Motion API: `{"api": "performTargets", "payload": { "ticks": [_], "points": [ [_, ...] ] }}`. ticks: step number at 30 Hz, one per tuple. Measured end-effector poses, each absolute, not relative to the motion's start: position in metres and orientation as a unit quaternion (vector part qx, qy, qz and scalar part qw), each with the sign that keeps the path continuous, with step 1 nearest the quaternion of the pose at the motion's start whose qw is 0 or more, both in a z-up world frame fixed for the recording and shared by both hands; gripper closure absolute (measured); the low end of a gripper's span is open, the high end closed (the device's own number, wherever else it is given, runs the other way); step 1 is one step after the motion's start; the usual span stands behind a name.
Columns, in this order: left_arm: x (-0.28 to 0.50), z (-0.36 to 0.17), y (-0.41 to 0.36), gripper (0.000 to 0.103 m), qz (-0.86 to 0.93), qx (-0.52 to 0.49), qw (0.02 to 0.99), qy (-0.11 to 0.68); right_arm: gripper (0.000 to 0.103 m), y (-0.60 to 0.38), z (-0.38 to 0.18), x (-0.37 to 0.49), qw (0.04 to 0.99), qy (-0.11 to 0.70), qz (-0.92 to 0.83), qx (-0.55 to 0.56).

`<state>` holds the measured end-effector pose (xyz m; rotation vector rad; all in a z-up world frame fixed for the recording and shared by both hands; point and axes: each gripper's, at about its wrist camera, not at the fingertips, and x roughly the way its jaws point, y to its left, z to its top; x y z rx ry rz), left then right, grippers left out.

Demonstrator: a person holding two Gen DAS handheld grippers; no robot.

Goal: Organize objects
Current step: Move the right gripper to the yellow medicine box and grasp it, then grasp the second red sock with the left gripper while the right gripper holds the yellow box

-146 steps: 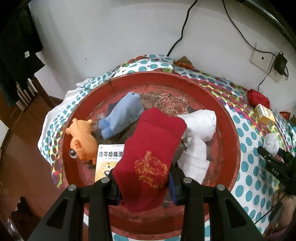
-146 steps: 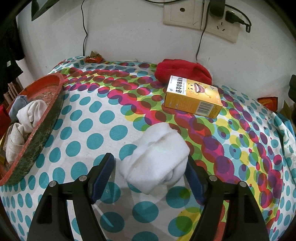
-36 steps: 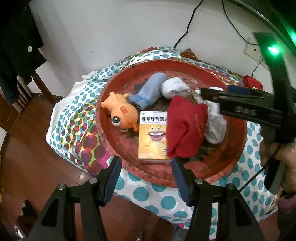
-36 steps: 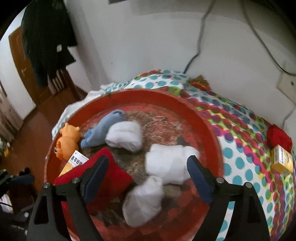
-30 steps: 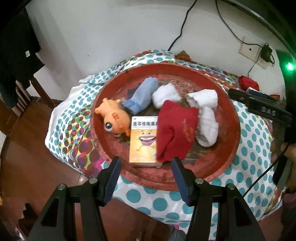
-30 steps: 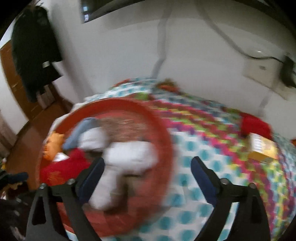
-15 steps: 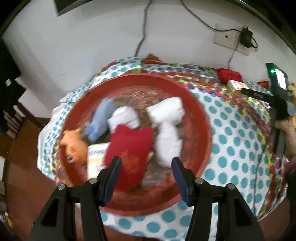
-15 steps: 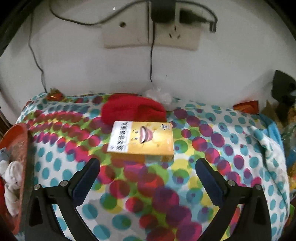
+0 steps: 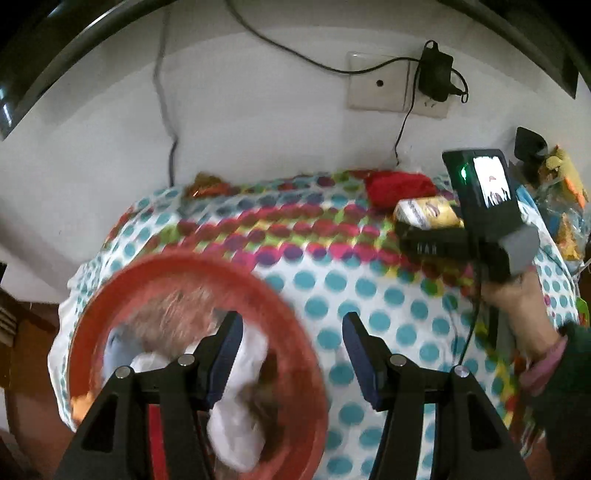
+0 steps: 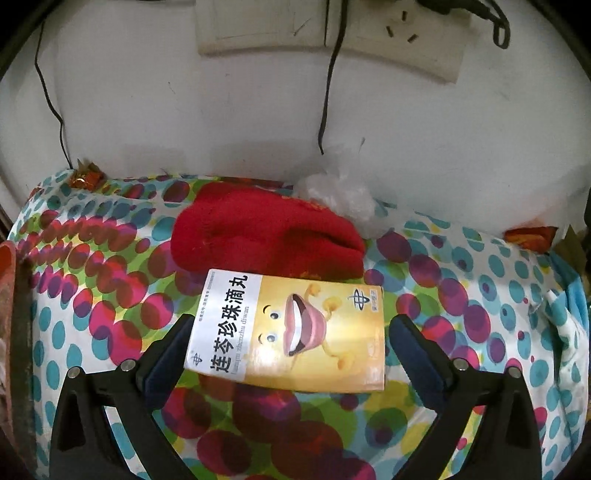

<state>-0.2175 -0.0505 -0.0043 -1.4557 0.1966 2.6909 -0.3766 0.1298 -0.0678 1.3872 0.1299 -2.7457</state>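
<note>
My right gripper (image 10: 286, 341) is open, its fingers on either side of a yellow medicine box (image 10: 288, 336) lying flat on the polka-dot cloth (image 10: 110, 295). A red sock (image 10: 266, 236) lies just behind the box. My left gripper (image 9: 291, 350) is open and empty, above the right rim of the red tray (image 9: 288, 302), which holds white socks (image 9: 236, 432), blurred. In the left wrist view the right gripper (image 9: 413, 236) sits at the box (image 9: 424, 214), with the red sock (image 9: 399, 186) behind.
A wall with sockets (image 10: 332, 33) and hanging cables (image 10: 328, 92) stands right behind the table. A crumpled clear plastic bag (image 10: 336, 195) lies beside the red sock. A sweet wrapper (image 10: 86, 177) lies at the back left. Clutter (image 9: 561, 206) sits at the table's right end.
My right gripper has moved forward so the yellow box now lies between its open fingers. My left gripper has swung right, from over the tray to its right rim.
</note>
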Motion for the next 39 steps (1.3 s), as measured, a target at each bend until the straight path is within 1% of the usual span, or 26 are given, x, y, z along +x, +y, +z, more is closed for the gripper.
{"api": "performTargets", "payload": {
  "ticks": [1, 4, 8, 11, 16, 17, 18, 19, 20, 25, 30, 35, 39],
  "points": [
    [-0.229, -0.006, -0.042, 0.045, 0.878, -0.471, 0.047, 0.069, 0.016, 0.129, -0.069, -0.376, 0.029, 0.048, -0.89, 0.452],
    [-0.252, -0.013, -0.026, 0.045, 0.878, -0.47, 0.055, 0.078, 0.017, 0.128, -0.071, -0.373, 0.05, 0.048, -0.89, 0.45],
    [-0.282, -0.023, 0.001, 0.045, 0.875, -0.465, 0.096, 0.092, 0.017, 0.142, -0.07, -0.35, 0.077, 0.044, -0.885, 0.456],
    [-0.3, -0.028, 0.025, 0.045, 0.873, -0.458, 0.135, 0.101, 0.017, 0.162, -0.07, -0.322, 0.09, 0.041, -0.883, 0.459],
    [-0.332, -0.036, 0.061, 0.045, 0.847, -0.466, 0.237, 0.096, 0.016, 0.187, -0.073, -0.285, 0.104, 0.047, -0.877, 0.467],
    [-0.336, -0.038, 0.068, 0.039, 0.843, -0.466, 0.248, 0.105, 0.016, 0.189, -0.074, -0.28, 0.104, 0.051, -0.877, 0.467],
    [-0.342, -0.041, 0.075, 0.024, 0.838, -0.467, 0.254, 0.119, 0.016, 0.187, -0.075, -0.276, 0.103, 0.063, -0.878, 0.464],
    [-0.346, -0.043, 0.081, 0.02, 0.835, -0.467, 0.258, 0.134, 0.016, 0.186, -0.076, -0.272, 0.106, 0.066, -0.881, 0.455],
    [-0.35, -0.045, 0.087, 0.02, 0.83, -0.467, 0.27, 0.143, 0.015, 0.185, -0.077, -0.271, 0.107, 0.063, -0.884, 0.45],
    [-0.372, -0.047, 0.1, 0.02, 0.827, -0.461, 0.27, 0.174, 0.003, 0.18, -0.08, -0.276, 0.113, 0.067, -0.88, 0.456],
    [-0.393, -0.054, 0.111, 0.02, 0.811, -0.466, 0.293, 0.199, 0.001, 0.188, -0.078, -0.272, 0.116, 0.066, -0.879, 0.457],
    [-0.412, -0.075, 0.122, 0.02, 0.801, -0.474, 0.275, 0.24, 0.001, 0.187, -0.078, -0.272, 0.116, 0.066, -0.879, 0.457],
    [-0.416, -0.088, 0.12, 0.02, 0.812, -0.473, 0.25, 0.232, 0.001, 0.187, -0.078, -0.272, 0.116, 0.066, -0.879, 0.457]
  ]
}}
